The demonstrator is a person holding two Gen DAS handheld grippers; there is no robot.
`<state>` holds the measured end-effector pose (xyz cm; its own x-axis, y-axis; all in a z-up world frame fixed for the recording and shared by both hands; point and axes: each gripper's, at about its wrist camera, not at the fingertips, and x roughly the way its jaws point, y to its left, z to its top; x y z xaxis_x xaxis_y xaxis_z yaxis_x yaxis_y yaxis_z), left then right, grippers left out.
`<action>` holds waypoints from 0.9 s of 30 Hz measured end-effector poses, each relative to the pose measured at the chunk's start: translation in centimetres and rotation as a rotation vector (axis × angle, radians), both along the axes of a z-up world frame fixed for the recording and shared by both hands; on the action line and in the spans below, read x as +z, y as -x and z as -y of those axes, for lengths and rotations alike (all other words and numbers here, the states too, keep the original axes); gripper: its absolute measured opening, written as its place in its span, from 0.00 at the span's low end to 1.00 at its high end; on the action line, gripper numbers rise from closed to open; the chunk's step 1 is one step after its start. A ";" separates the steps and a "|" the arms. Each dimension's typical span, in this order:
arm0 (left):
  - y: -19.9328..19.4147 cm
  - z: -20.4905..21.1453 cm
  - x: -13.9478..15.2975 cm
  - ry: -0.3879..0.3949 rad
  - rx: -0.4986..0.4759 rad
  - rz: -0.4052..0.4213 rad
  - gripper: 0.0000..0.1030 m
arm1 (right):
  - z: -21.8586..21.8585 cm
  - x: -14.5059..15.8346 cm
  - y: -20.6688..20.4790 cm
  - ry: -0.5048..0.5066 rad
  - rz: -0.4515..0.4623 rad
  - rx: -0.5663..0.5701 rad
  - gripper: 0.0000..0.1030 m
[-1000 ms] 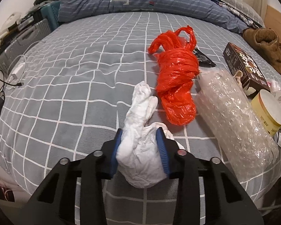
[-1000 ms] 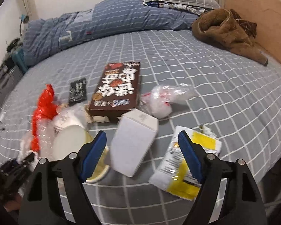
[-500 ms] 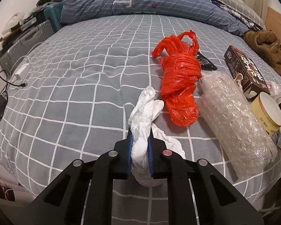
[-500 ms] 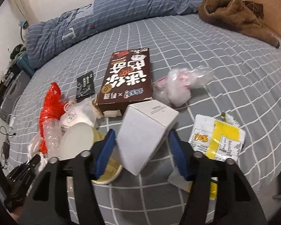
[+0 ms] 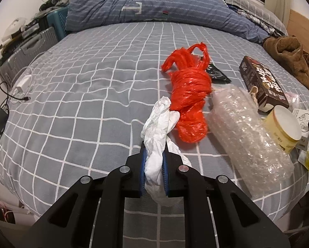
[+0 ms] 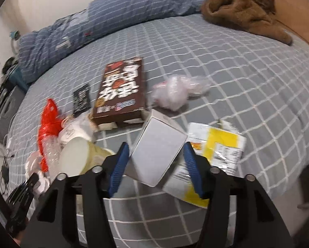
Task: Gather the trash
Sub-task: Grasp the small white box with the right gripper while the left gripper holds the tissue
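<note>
Illumination is soft, even indoor light from above; shadows under objects on the bed are faint and short. Both views show strong fisheye distortion: the grid lines of the bedsheet curve outward, and black vignetting fills the corners. The left wrist view is sharp. The right wrist view carries motion blur throughout. Small glare spots sit on the bubble wrap.
</note>
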<state>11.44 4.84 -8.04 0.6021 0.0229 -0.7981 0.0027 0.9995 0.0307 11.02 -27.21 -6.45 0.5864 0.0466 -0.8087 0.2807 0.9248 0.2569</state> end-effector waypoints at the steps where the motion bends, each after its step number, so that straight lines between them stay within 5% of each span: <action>1: 0.1 0.2 0.1 0.000 -0.004 0.002 0.12 | 0.2 -0.1 -0.1 -0.008 0.002 -0.002 0.59; 10: 0.3 0.6 0.0 0.009 -0.024 -0.002 0.12 | 1.0 -3.0 -1.2 -0.107 -0.052 -0.021 0.60; 14: 0.5 0.8 0.0 0.014 -0.029 -0.001 0.12 | 1.4 -3.8 -1.2 -0.202 -0.052 0.002 0.38; 19: 0.9 1.1 0.1 0.015 -0.038 0.001 0.12 | 1.4 -3.2 -1.1 -0.184 -0.034 0.014 0.25; 24: 0.9 1.3 0.0 0.016 -0.040 0.000 0.12 | 0.2 -2.0 -1.0 -0.034 -0.030 0.064 0.28; 27: 0.9 1.3 0.0 0.014 -0.040 -0.002 0.12 | -0.5 -0.9 -0.5 0.047 0.001 0.086 0.53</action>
